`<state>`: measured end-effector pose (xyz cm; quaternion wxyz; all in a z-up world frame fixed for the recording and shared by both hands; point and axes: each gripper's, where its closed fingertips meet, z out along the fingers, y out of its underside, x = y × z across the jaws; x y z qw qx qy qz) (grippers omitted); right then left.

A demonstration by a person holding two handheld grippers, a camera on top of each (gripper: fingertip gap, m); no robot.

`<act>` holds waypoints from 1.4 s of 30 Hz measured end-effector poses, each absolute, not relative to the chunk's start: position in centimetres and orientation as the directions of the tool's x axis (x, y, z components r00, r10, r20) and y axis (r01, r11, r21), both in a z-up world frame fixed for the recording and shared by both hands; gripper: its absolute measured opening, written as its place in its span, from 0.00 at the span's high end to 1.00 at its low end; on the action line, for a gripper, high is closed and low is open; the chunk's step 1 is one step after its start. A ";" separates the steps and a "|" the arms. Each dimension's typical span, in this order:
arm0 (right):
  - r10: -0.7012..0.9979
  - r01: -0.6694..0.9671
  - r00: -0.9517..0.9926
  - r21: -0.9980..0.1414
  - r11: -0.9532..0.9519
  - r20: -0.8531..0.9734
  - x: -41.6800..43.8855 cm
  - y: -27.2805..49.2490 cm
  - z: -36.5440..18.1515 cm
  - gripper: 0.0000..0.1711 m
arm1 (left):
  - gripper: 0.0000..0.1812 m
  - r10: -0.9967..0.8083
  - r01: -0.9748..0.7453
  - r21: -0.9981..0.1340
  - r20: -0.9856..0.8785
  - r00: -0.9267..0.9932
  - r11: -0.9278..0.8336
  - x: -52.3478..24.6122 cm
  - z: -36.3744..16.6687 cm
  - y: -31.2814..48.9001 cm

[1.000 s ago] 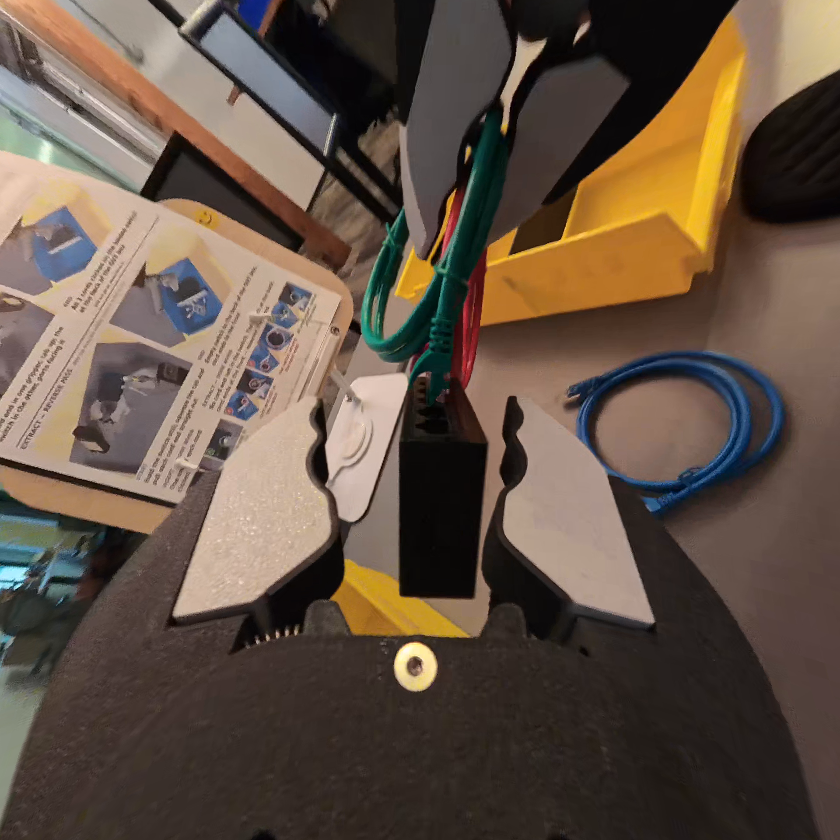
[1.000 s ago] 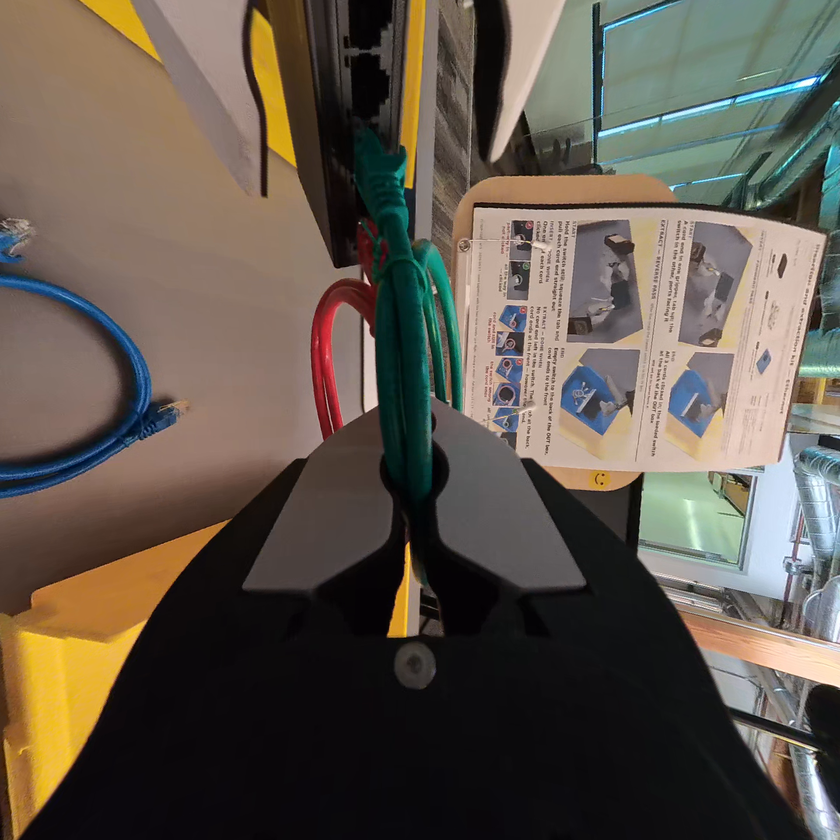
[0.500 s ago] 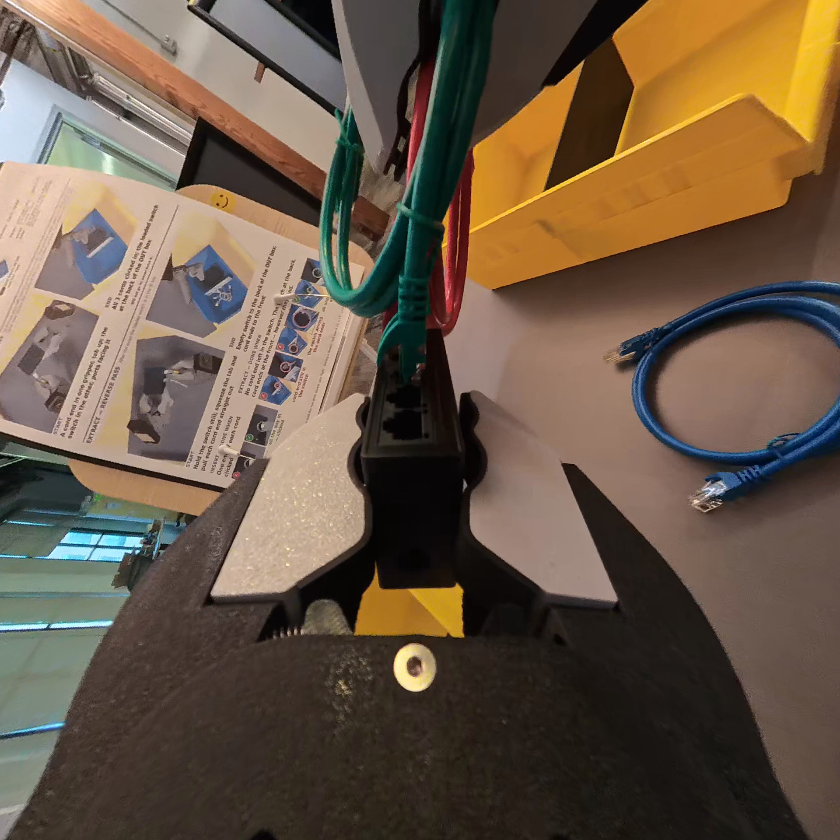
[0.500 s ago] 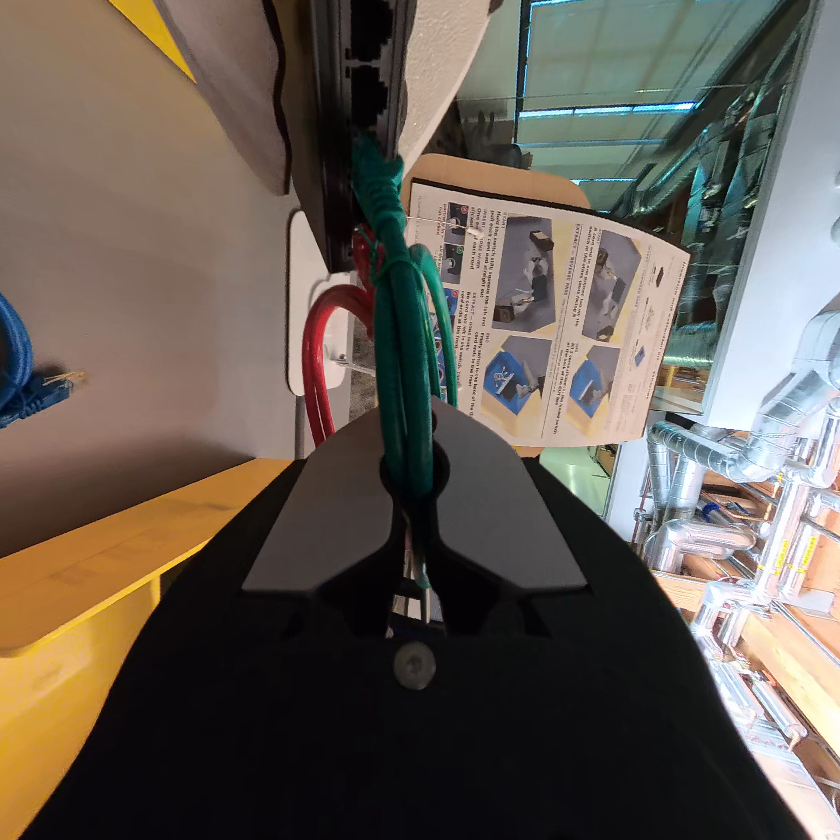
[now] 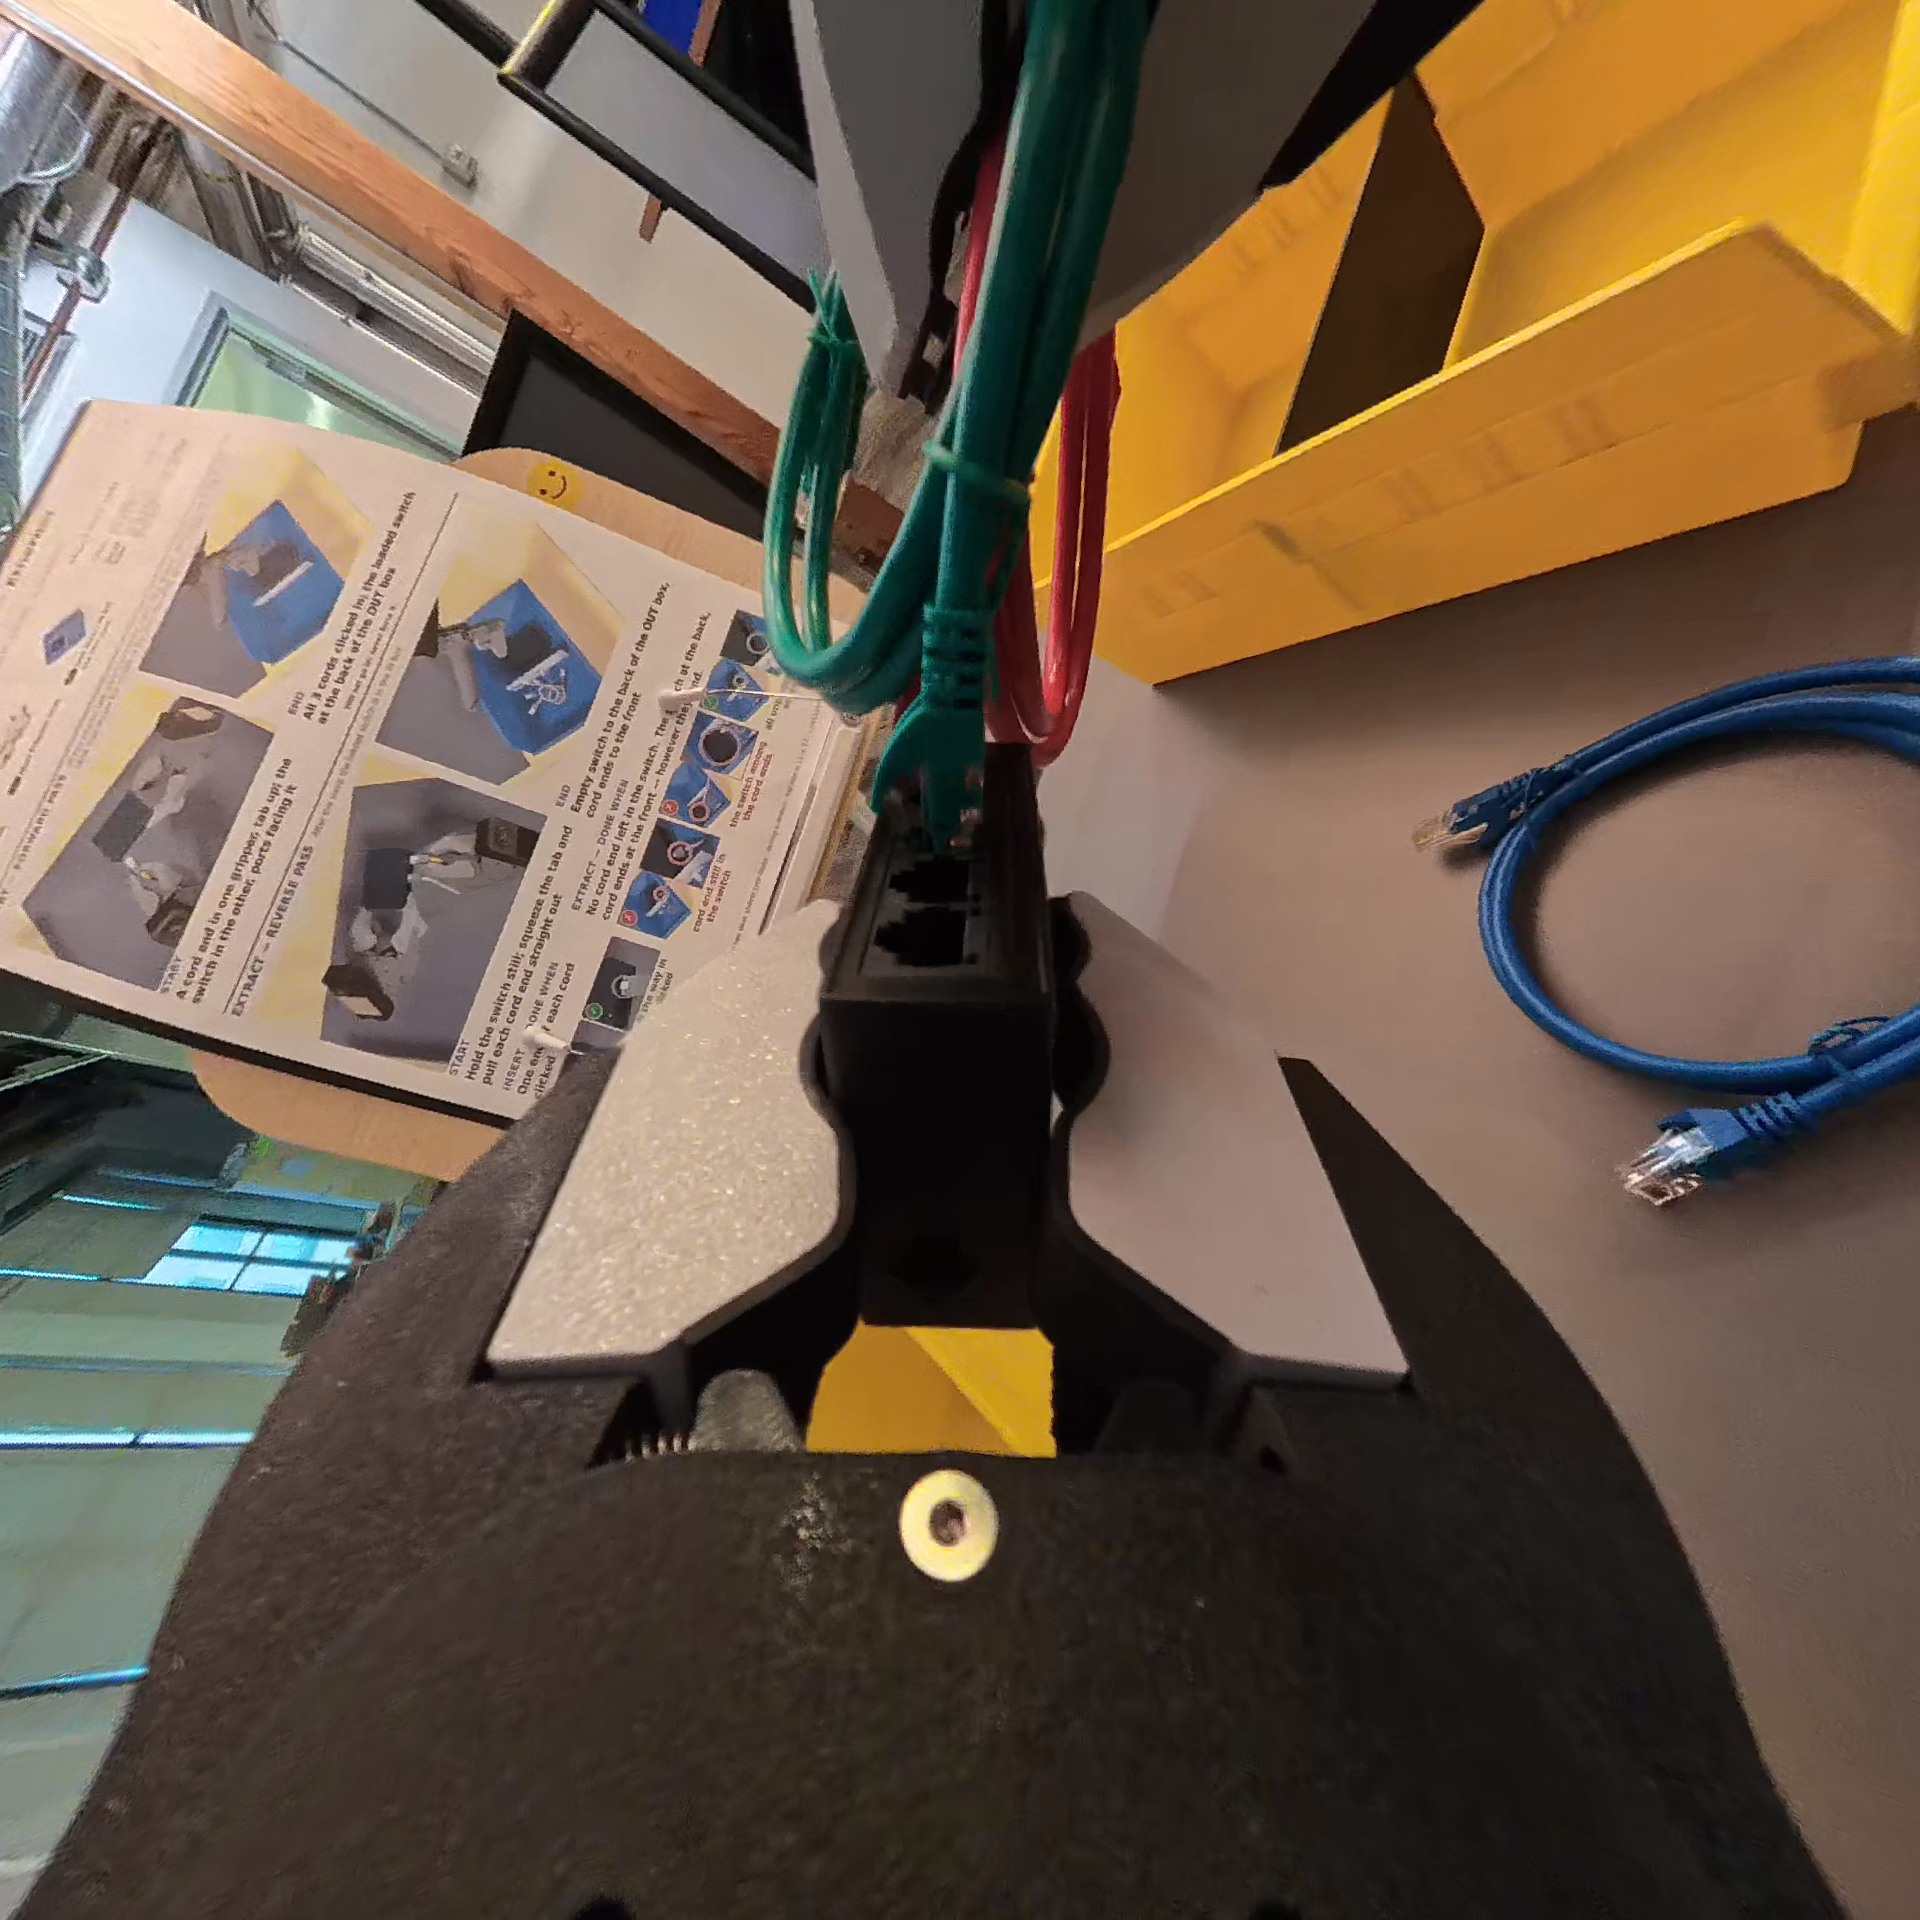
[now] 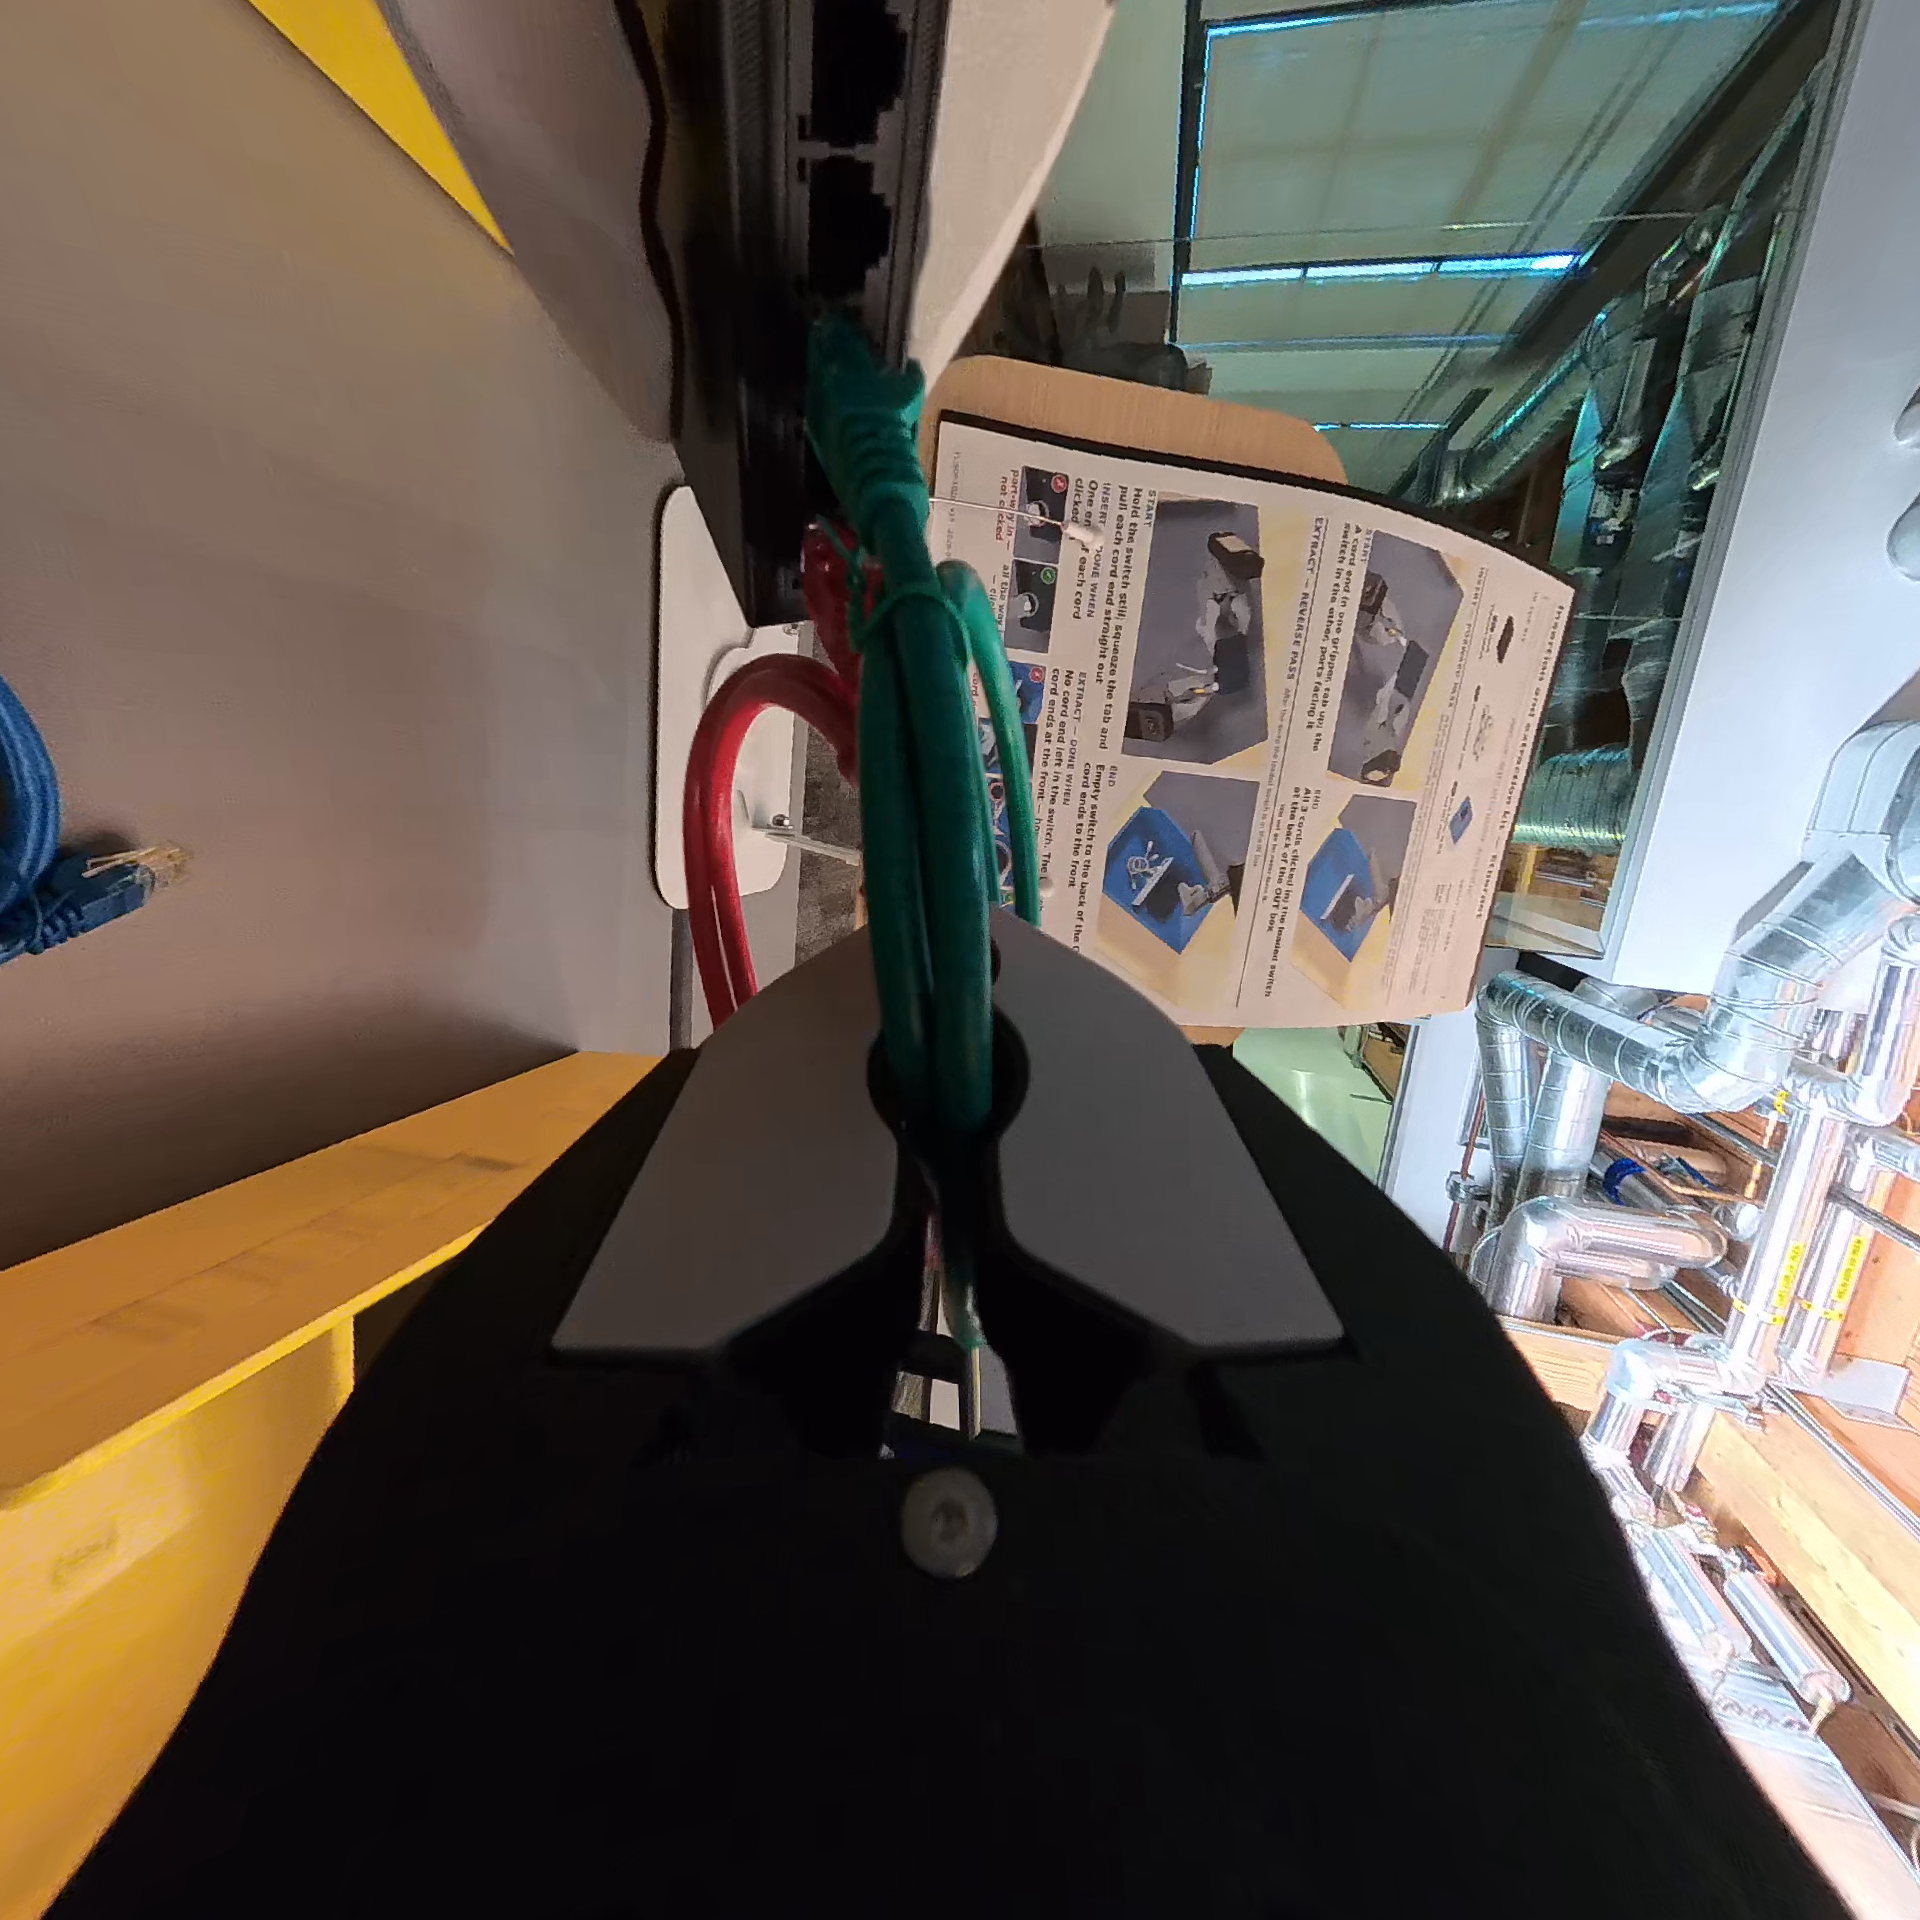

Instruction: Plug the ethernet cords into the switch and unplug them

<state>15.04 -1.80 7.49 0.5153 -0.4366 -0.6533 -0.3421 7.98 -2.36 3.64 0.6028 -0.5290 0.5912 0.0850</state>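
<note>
Gripping switch (image 5: 940, 1081), green cord (image 6: 925, 831) plugged.

Grey table top (image 5: 1558, 1403) under everything. Yellow plastic bin (image 5: 1558, 343) at far right on the table, open front facing the near side; a 2nd yellow bin edge (image 5: 935, 1392) shows near, low in the left wrist view. Printed instruction sheet (image 5: 343, 769) on a rounded wooden board (image 5: 343, 1122), standing at left. White stand base (image 6: 717, 727) on the table beside it. Silver ducts (image 6: 1662, 1143) and timber beams beyond.
</note>
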 end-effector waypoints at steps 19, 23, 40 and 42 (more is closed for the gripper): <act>0.205 0.926 -0.078 -0.005 0.376 0.976 15.3 -2.0 7.8 0.96 | 0.83 -0.487 -0.751 -0.519 -0.819 0.302 0.408 7.7 3.8 -1.9; 0.210 0.914 -0.023 -0.065 0.400 0.977 15.0 -1.8 8.2 0.91 | 0.84 -0.406 -0.776 -0.477 -0.859 0.312 0.412 7.3 4.6 -1.6; 0.459 0.589 0.417 -0.617 0.521 0.785 15.3 -4.5 13.8 0.82 | 0.84 -0.231 -0.792 -0.539 -0.841 0.489 0.287 0.3 8.9 1.4; 0.573 0.533 0.458 -0.726 0.435 0.680 15.4 -4.8 13.4 0.82 | 0.84 -0.210 -0.796 -0.535 -0.844 0.493 0.284 -0.3 9.3 1.5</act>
